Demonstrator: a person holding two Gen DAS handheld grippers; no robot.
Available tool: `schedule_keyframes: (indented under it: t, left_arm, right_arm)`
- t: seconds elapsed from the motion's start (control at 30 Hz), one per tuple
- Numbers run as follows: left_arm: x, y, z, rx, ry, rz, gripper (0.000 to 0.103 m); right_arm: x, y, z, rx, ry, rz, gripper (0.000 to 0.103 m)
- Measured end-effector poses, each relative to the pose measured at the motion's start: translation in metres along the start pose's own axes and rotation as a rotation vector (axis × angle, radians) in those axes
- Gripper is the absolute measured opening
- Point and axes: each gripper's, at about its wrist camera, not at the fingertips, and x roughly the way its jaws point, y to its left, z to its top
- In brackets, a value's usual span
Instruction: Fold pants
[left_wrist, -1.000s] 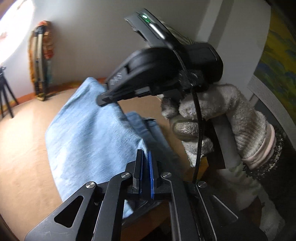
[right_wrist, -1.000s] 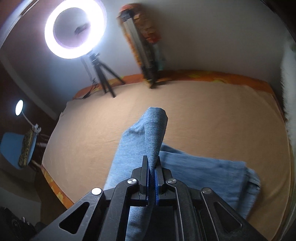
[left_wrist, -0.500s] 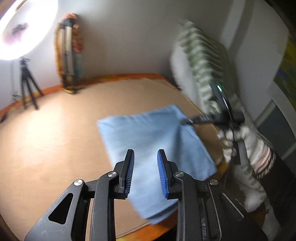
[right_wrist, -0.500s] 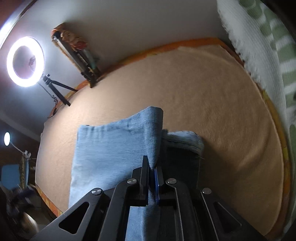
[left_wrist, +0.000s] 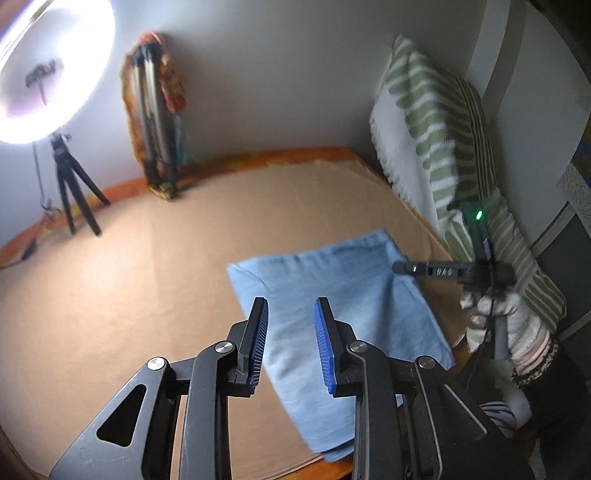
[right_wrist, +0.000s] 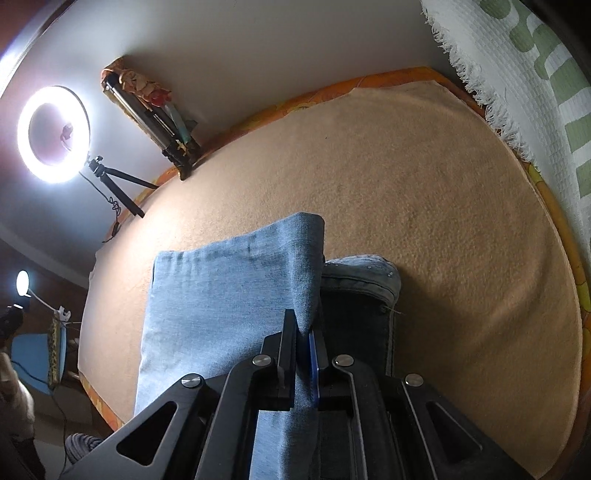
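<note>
Between the closed blue pads of the right tool (right_wrist: 303, 334) a fold of the light-blue jeans (right_wrist: 221, 295) is pinched, the denim rising in a ridge just ahead of its fingers. To the left of that ridge the cloth spreads flat on the tan blanket (right_wrist: 424, 192); to the right of it a darker part with a stitched, riveted edge lies lower, in shadow.

From the left wrist view the jeans (left_wrist: 343, 295) show as a folded, roughly rectangular stack lying ahead of and a little to the right of the left tool (left_wrist: 290, 328), near the bed's front edge. That tool hangs above the blanket (left_wrist: 147, 277) with its two blue-faced fingers spread wide apart and nothing between them. Farther right, the right tool (left_wrist: 400, 266) reaches in at the far right corner of the stack, held by a hand in a pale knitted glove (left_wrist: 498, 321).

Beyond the jeans, a green-and-white striped pillow (left_wrist: 436, 122) leans against the wall on the right, and a lit ring light (left_wrist: 55, 66) on a tripod stands far to the left, beside a folded tripod (left_wrist: 155, 122) draped in patterned cloth.
</note>
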Motion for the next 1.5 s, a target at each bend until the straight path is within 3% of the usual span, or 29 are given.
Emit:
schedule_keyframes:
  t: [0.03,0.1,0.3,0.43,0.47,0.5,0.53,0.57,0.63,0.73,0.93,1.03,1.5]
  left_arm:
    - [0.007,-0.001,-0.004,-0.005,0.011,-0.007,0.024]
    - [0.020,-0.002,-0.010,-0.027,0.027,-0.024,0.024]
    - [0.056,-0.003,-0.033,-0.051,0.060,-0.030,0.024]
    - [0.070,0.000,-0.044,-0.080,0.061,-0.041,0.024]
    - [0.073,0.002,-0.047,-0.094,0.059,-0.041,0.029]
    - [0.075,0.004,-0.049,-0.106,0.057,-0.036,0.040]
    - [0.077,0.007,-0.051,-0.122,0.052,-0.028,0.045]
    - [0.079,0.011,-0.053,-0.137,0.046,-0.019,0.047]
    - [0.083,0.015,-0.055,-0.150,0.042,-0.002,0.047]
    - [0.094,0.019,-0.058,-0.159,0.047,0.025,0.047]
    - [0.111,0.023,-0.061,-0.152,0.058,0.055,0.047]
    - [0.114,0.030,-0.058,-0.182,0.050,0.058,0.052]
    - [0.132,0.038,-0.047,-0.184,0.049,0.027,0.053]
  right_arm:
    - [-0.002,-0.002,-0.001,0.004,0.002,0.002,0.017]
    - [-0.008,-0.006,-0.006,0.020,0.011,0.013,0.032]
    - [-0.031,0.004,-0.039,-0.021,0.047,0.035,0.040]
    - [-0.035,0.015,-0.063,-0.096,0.061,-0.058,0.040]
    - [-0.036,0.016,-0.065,-0.105,0.049,-0.072,0.043]
    - [-0.037,0.015,-0.066,-0.107,0.035,-0.084,0.051]
    - [-0.038,0.013,-0.067,-0.106,0.022,-0.096,0.056]
    - [-0.038,0.012,-0.067,-0.104,0.002,-0.108,0.067]
    - [-0.036,0.007,-0.064,-0.091,-0.024,-0.119,0.076]
    - [-0.031,0.003,-0.055,-0.061,-0.043,-0.080,0.077]
    - [-0.008,0.006,-0.030,-0.105,-0.059,-0.164,0.082]
    - [-0.001,-0.002,-0.021,-0.088,-0.049,-0.122,0.082]
    - [0.026,-0.011,-0.006,-0.115,-0.033,0.061,0.083]
